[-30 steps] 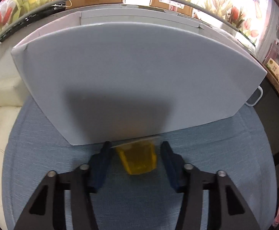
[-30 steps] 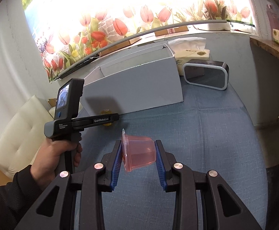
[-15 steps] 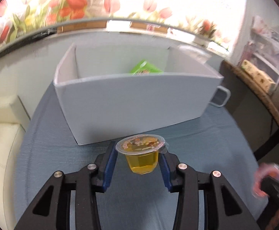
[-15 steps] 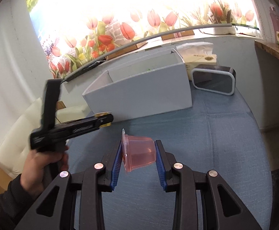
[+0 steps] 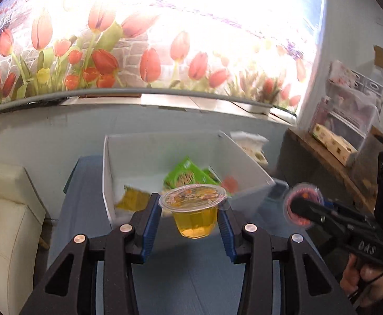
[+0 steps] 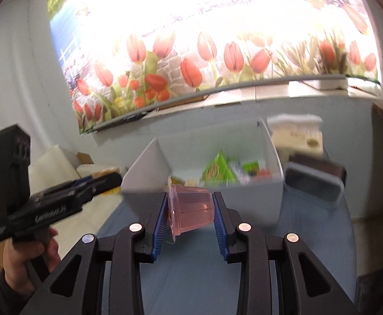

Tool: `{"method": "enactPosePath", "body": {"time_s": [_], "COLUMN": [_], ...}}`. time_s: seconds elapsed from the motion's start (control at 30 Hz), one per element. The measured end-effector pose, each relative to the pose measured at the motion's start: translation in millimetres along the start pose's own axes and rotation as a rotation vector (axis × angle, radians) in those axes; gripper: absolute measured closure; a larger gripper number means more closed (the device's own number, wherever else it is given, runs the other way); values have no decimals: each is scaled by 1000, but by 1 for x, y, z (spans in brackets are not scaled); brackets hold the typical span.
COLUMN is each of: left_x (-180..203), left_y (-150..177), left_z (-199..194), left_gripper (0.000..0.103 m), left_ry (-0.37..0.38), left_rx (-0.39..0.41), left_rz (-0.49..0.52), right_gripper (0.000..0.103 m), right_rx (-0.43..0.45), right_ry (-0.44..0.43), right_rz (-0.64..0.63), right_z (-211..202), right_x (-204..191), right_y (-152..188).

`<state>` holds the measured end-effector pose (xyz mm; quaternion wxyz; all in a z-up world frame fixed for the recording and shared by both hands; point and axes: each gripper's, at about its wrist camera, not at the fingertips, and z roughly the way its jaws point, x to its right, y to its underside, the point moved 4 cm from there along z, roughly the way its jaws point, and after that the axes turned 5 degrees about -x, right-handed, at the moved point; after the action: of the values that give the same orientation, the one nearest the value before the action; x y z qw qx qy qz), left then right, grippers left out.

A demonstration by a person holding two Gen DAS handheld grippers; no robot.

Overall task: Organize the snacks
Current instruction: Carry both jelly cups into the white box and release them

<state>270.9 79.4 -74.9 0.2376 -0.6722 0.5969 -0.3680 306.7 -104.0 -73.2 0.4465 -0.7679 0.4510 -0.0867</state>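
Observation:
My left gripper (image 5: 191,218) is shut on a yellow jelly cup (image 5: 194,215), upright with its printed lid on top, held in the air just before the white box (image 5: 107,173). My right gripper (image 6: 190,210) is shut on a pink jelly cup (image 6: 194,210) lying on its side, lid to the left, close to the white box (image 6: 254,199). In the left wrist view the right gripper (image 5: 303,207) and its pink cup (image 5: 312,191) appear at the right. In the right wrist view the left gripper (image 6: 104,181) shows at the left. Green snack packets (image 5: 183,174) and a yellow packet (image 5: 133,199) lie inside the box.
The box stands on a blue-clothed table (image 6: 317,231). A tissue box (image 6: 296,136) and a dark rounded device (image 6: 315,183) sit right of the box. A cream cushion (image 5: 5,210) lies left of the table. A tulip mural (image 5: 139,52) covers the back wall.
The left gripper closed on the yellow cup and lifted it off the table to box-rim height. The right gripper carried the pink cup up and toward the box.

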Motion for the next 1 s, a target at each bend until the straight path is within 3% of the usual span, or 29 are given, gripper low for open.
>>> {"method": "enactPosePath", "body": {"time_s": [0.23, 0.43, 0.5, 0.57, 0.6, 0.67, 0.8, 1.0], "left_x": [-27, -31, -31, -33, -33, -32, -31, -38], "left_y": [-42, -51, -52, -53, -54, -55, -52, -48], "left_z": [63, 95, 99, 97, 93, 89, 86, 61], "left_gripper": [57, 56, 50, 0, 0, 0, 0, 0], "left_ry": [-27, -59, -67, -118, -127, -123, -145, -111], "left_rx": [-70, -98, -112, -92, -60, -64, -81, -27], "left_rz": [-7, 29, 25, 27, 22, 27, 49, -5], "right_gripper": [67, 67, 65, 28, 0, 0, 0, 0], "right_rx": [-78, -125, -142, -154, -139, -88, -89, -44], "right_ry": [55, 93, 89, 91, 107, 144, 189, 217], "right_rz": [-1, 14, 25, 38, 37, 9, 16, 17], "right_z": [75, 116, 122, 124, 122, 112, 105, 80], "right_x": [22, 43, 46, 49, 49, 50, 56, 51], "right_y": [-60, -73, -75, -77, -78, -80, -78, -70]}}
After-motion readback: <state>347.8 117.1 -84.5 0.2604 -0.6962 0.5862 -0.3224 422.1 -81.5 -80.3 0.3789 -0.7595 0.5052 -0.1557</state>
